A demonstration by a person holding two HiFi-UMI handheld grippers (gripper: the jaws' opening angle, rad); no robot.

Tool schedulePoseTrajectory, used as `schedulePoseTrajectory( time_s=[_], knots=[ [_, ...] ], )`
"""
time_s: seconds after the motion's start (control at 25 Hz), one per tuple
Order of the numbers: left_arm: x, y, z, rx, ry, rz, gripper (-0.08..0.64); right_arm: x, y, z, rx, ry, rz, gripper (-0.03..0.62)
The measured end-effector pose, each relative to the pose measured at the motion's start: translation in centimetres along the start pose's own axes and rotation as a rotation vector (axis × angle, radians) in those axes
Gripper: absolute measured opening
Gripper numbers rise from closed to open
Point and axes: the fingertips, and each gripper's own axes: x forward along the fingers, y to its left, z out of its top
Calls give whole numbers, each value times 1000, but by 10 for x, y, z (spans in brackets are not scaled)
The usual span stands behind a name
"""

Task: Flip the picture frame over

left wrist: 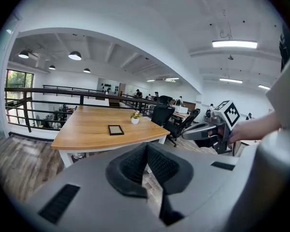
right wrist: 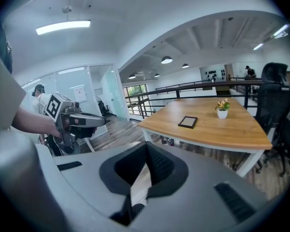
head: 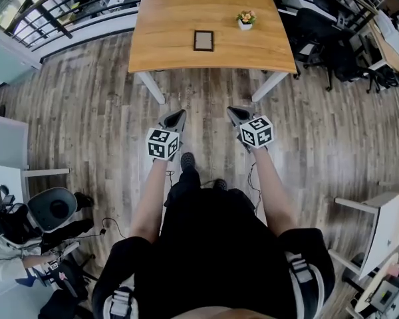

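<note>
Your left gripper (head: pixel 178 115) and right gripper (head: pixel 235 111) sit side by side at the middle of the head view, above the wooden floor (head: pixel 86 125). Both point toward the table (head: pixel 173 55) at the top of the frame. In each gripper's own view the jaws are pressed together with nothing between them. The picture frame (head: pixel 203 40) lies flat on the table near its front edge, at the top centre of the head view and well apart from both grippers. A small potted flower (head: pixel 245 20) stands above and to the right of it. Black office chairs (head: pixel 319 35) stand at the upper right.
</note>
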Motion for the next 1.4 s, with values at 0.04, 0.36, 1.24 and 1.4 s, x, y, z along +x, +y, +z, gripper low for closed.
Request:
schedulePoseTrajectory(
  time_s=[0.04, 0.36, 1.24, 1.4],
  knots=[
    [3, 8, 1, -4, 1, -1, 20, 6, -1, 4, 4, -1, -3, 6],
    [27, 52, 20, 0, 5, -28, 20, 45, -15, 25, 27, -2, -34, 6],
    [64, 130, 43, 14, 2, -63, 22, 108, -38, 51, 86, -18, -109, 8],
    [67, 138, 41, 19, 9, -77, 23, 118, -37, 52, 94, -20, -116, 7]
  ],
)
